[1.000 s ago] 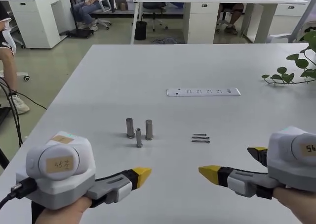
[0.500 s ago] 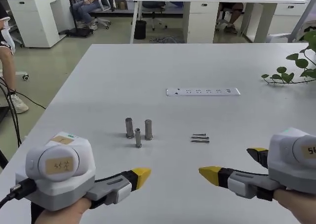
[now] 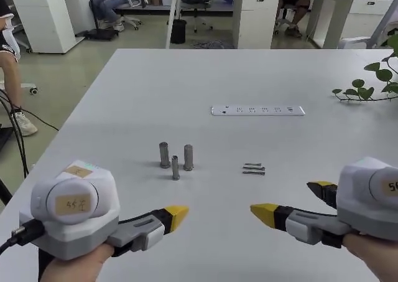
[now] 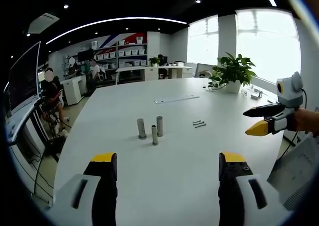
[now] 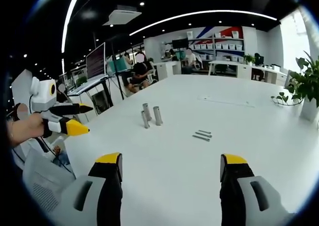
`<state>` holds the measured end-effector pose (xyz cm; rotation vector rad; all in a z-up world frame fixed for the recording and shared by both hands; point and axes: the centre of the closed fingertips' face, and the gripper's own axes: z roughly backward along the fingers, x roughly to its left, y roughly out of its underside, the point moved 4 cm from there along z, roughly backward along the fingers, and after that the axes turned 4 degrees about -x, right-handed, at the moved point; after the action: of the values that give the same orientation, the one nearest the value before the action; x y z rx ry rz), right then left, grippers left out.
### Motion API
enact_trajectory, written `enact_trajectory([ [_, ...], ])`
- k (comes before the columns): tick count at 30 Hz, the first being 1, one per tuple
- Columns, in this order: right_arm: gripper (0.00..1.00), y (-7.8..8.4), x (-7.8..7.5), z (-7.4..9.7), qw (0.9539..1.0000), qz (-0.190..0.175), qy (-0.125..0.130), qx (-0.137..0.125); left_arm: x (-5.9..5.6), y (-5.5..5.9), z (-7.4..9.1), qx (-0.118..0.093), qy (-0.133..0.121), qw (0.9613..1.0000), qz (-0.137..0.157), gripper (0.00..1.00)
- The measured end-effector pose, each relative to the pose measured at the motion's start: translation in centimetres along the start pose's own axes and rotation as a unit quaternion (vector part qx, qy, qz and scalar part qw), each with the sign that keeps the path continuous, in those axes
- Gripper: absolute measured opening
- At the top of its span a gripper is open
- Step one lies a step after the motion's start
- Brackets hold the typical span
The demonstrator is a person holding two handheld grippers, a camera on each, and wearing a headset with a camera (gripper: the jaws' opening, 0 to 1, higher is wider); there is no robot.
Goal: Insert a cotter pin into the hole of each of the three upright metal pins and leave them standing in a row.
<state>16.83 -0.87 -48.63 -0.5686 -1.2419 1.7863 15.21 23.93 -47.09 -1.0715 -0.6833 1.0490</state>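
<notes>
Nearest me, both hand-held grippers hang low over the near edge of the white table [image 3: 217, 76], on the near side of the three grey upright metal pins [image 3: 175, 167]. The left gripper [image 4: 168, 160] has its yellow-tipped jaws spread wide with nothing between them. The right gripper [image 5: 169, 160] is just as wide and just as empty. Neither touches anything.

Further in stand the metal pins, close together but apart. Two are side by side and a shorter one is just in front of the gap between them, so they form a loose triangle, not a row. To the right of them, well apart, lie three small dark cotter pins [image 3: 253, 169], flat on the table and roughly parallel. Beyond the metal pins a long white power strip [image 3: 258, 110] lies across the table, and far off to their right trails a green leafy plant [image 3: 373, 86].

I'd judge nothing has been inserted yet, and the job now is fetching the first cotter pin. The right gripper is the better placed for that. It should narrow its jaws, come in low and pinch one pin alone near its head, leaving the legs free to lead. The cotter pins lie close together, so a wide grab could scatter the others. The left gripper could steady a metal pin low down. I can't make out the holes from here.
</notes>
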Motion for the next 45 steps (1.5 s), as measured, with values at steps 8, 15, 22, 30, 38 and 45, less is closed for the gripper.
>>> enact_trajectory([
  [8, 0.72, -0.3, 0.1, -0.4, 1.0000, -0.001, -0.007, -0.006, 1.0, 0.1, -1.5, 0.005, 0.007, 1.0000, -0.001, 0.71],
  [15, 0.69, 0.1, -0.2, -0.9, 0.9999, 0.003, -0.012, 0.001, 1.8, 0.5, -3.3, 0.010, 0.016, 0.9998, -0.006, 0.62],
  [22, 0.66, -0.1, -0.3, -1.4, 0.9998, -0.001, -0.016, -0.008, 2.8, 1.0, -5.2, 0.014, 0.020, 0.9997, -0.004, 0.58],
  [30, 0.62, -0.5, -0.4, -1.8, 0.9998, 0.004, -0.017, -0.009, 3.0, 1.4, -8.0, 0.016, 0.043, 0.9988, -0.020, 0.47],
  [38, 0.61, -0.9, -0.5, -2.2, 0.9997, -0.005, -0.017, -0.015, 3.6, 1.6, -10.5, 0.017, 0.057, 0.9981, -0.020, 0.40],
  [45, 0.60, -1.2, -0.7, -2.8, 0.9996, -0.007, -0.018, -0.019, 4.5, 1.7, -12.5, 0.009, 0.072, 0.9973, 0.000, 0.33],
])
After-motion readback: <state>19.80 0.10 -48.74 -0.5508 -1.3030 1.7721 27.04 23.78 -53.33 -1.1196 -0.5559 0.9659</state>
